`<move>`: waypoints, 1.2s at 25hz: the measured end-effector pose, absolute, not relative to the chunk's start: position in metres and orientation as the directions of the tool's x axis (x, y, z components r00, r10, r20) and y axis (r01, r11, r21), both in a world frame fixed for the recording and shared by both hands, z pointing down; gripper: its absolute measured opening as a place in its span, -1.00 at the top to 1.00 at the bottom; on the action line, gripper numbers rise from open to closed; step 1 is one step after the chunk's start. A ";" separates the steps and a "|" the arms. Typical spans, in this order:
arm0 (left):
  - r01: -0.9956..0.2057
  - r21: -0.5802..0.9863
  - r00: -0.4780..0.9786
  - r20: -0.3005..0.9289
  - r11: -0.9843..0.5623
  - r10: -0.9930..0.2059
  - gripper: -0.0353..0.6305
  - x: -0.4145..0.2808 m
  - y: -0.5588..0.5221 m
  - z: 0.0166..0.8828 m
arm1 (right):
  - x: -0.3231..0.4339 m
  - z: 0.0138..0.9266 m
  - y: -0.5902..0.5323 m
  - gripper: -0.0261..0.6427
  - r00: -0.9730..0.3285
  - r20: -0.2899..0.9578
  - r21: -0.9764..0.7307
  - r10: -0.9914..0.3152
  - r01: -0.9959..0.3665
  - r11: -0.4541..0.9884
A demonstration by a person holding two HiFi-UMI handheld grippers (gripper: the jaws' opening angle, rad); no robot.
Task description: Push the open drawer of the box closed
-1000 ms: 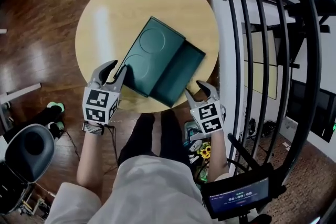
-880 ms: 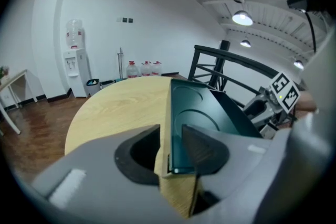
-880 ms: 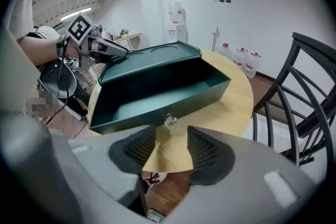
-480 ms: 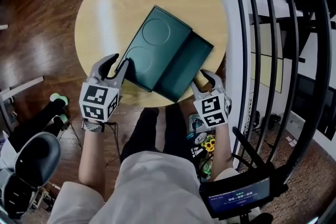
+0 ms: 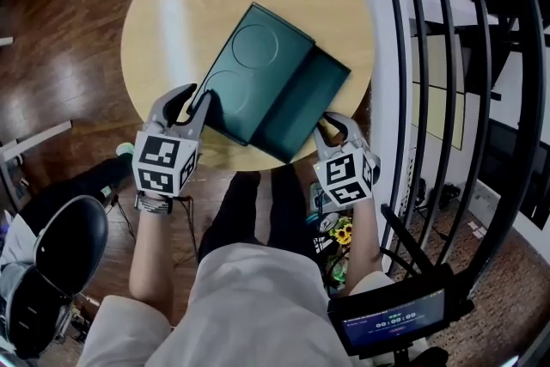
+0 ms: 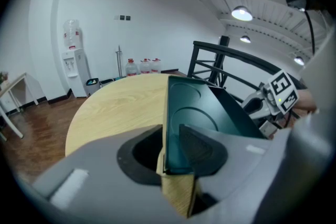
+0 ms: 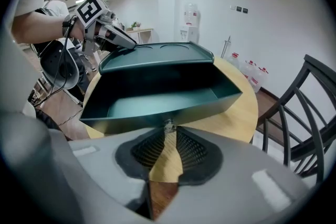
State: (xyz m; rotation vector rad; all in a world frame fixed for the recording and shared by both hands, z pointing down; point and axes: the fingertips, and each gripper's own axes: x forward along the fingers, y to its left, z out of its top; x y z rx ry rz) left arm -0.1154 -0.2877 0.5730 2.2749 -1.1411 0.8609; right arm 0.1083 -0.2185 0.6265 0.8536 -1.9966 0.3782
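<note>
A dark green box [image 5: 258, 73] lies on the round wooden table [image 5: 189, 4], and its drawer [image 5: 301, 112] is pulled out toward the lower right. My left gripper [image 5: 191, 103] straddles the box's near left corner [image 6: 194, 107]. Its jaws have just been closing. One pad lies against the box, while a sliver of table shows past the other. My right gripper [image 5: 333, 126] is at the drawer front [image 7: 157, 97]. Its jaws have just been closing, and the pad tips now meet the small metal knob [image 7: 168, 124] from both sides.
A black metal railing [image 5: 455, 99] curves close along the table's right side. A black office chair [image 5: 51, 262] stands at lower left. The person's legs are under the table's near edge, and a small screen [image 5: 391, 322] is mounted at lower right. A water dispenser [image 6: 71, 60] stands by the far wall.
My right gripper has moved up from off the table's edge to the drawer front, and its jaws have narrowed. The left gripper has stayed at the box's corner, jaws slightly narrower.
</note>
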 end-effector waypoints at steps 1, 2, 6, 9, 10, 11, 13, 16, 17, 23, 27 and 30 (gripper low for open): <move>-0.824 0.112 0.462 0.702 -0.555 -0.543 0.57 -0.115 -0.287 0.573 | 0.108 0.627 -0.218 0.70 -0.356 0.835 0.063 -0.418 -0.695 0.717; -0.825 0.111 0.460 0.702 -0.555 -0.544 0.59 -0.115 -0.286 0.573 | 0.108 0.627 -0.218 0.70 -0.359 0.835 0.060 -0.417 -0.694 0.718; -0.828 0.103 0.452 0.705 -0.551 -0.547 0.60 -0.114 -0.284 0.574 | 0.108 0.627 -0.216 0.70 -0.364 0.835 0.053 -0.413 -0.694 0.718; -0.830 0.107 0.447 0.715 -0.548 -0.537 0.60 -0.116 -0.285 0.575 | 0.105 0.627 -0.218 0.70 -0.366 0.834 0.057 -0.413 -0.687 0.724; -0.829 0.113 0.448 0.720 -0.548 -0.530 0.60 -0.116 -0.286 0.575 | 0.105 0.626 -0.218 0.70 -0.367 0.833 0.059 -0.413 -0.684 0.727; -0.827 0.120 0.451 0.725 -0.549 -0.521 0.60 -0.116 -0.286 0.575 | 0.104 0.626 -0.218 0.70 -0.368 0.833 0.061 -0.413 -0.681 0.729; -0.824 0.134 0.458 0.730 -0.551 -0.507 0.60 -0.116 -0.285 0.576 | 0.104 0.626 -0.218 0.70 -0.369 0.832 0.063 -0.414 -0.679 0.732; -0.822 0.141 0.462 0.732 -0.552 -0.501 0.60 -0.116 -0.285 0.576 | 0.103 0.626 -0.218 0.70 -0.369 0.832 0.069 -0.413 -0.671 0.739; -0.823 0.140 0.461 0.732 -0.551 -0.502 0.60 -0.116 -0.285 0.576 | 0.103 0.626 -0.217 0.70 -0.370 0.833 0.070 -0.412 -0.668 0.741; -0.827 0.139 0.456 0.733 -0.546 -0.504 0.60 -0.116 -0.285 0.576 | 0.103 0.626 -0.218 0.70 -0.369 0.834 0.074 -0.410 -0.662 0.746; -0.826 0.141 0.456 0.737 -0.546 -0.499 0.60 -0.116 -0.285 0.576 | 0.102 0.625 -0.218 0.70 -0.375 0.835 0.072 -0.403 -0.651 0.756; -0.826 0.141 0.456 0.738 -0.546 -0.498 0.60 -0.116 -0.285 0.575 | 0.100 0.624 -0.219 0.70 -0.383 0.832 0.066 -0.401 -0.650 0.757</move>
